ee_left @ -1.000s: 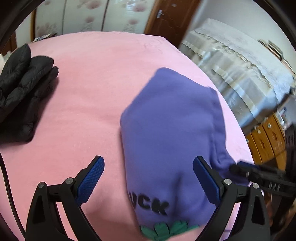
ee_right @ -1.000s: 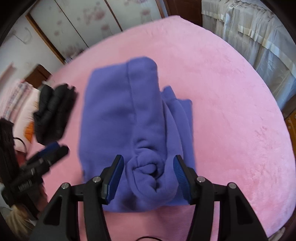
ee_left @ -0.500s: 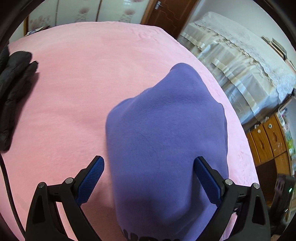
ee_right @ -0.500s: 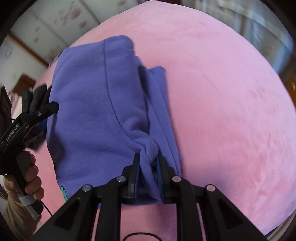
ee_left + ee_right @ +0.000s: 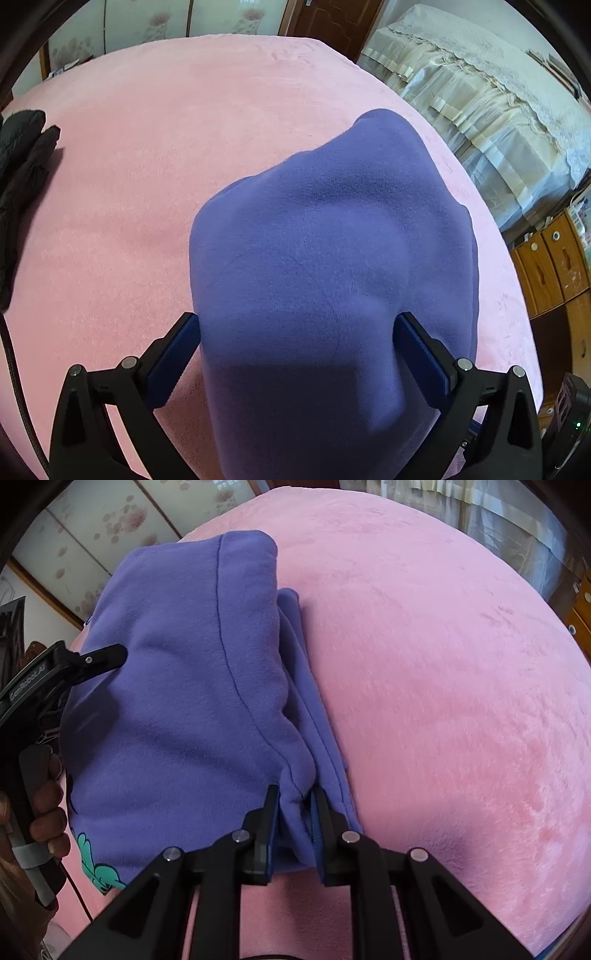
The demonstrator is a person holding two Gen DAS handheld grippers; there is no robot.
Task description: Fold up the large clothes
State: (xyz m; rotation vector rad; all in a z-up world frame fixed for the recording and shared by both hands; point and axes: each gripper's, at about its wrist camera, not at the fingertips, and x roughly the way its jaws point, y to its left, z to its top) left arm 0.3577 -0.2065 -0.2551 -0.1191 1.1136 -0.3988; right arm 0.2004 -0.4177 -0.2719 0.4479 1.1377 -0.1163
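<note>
A purple sweatshirt (image 5: 332, 240) lies folded into a thick bundle on the pink bed cover (image 5: 147, 129). My left gripper (image 5: 297, 320) straddles its near end with the jaws wide and still opening; the cloth fills the gap between the blue pads, which flank it without squeezing. In the right wrist view the sweatshirt (image 5: 177, 701) shows a teal print at its lower left edge. My right gripper (image 5: 295, 794) is shut on a bunched fold at the bundle's near right corner. The left gripper (image 5: 92, 661) and the hand (image 5: 44, 805) holding it appear at the left.
A black padded jacket (image 5: 18, 177) lies at the bed's far left. Past the right edge stand draped furniture (image 5: 480, 110) and a wooden cabinet (image 5: 554, 266). Bare pink cover (image 5: 443, 664) stretches right of the sweatshirt.
My right gripper dropped onto the bunched fold and closed on it. My left gripper slid forward and down over the sweatshirt, so the printed end left its view.
</note>
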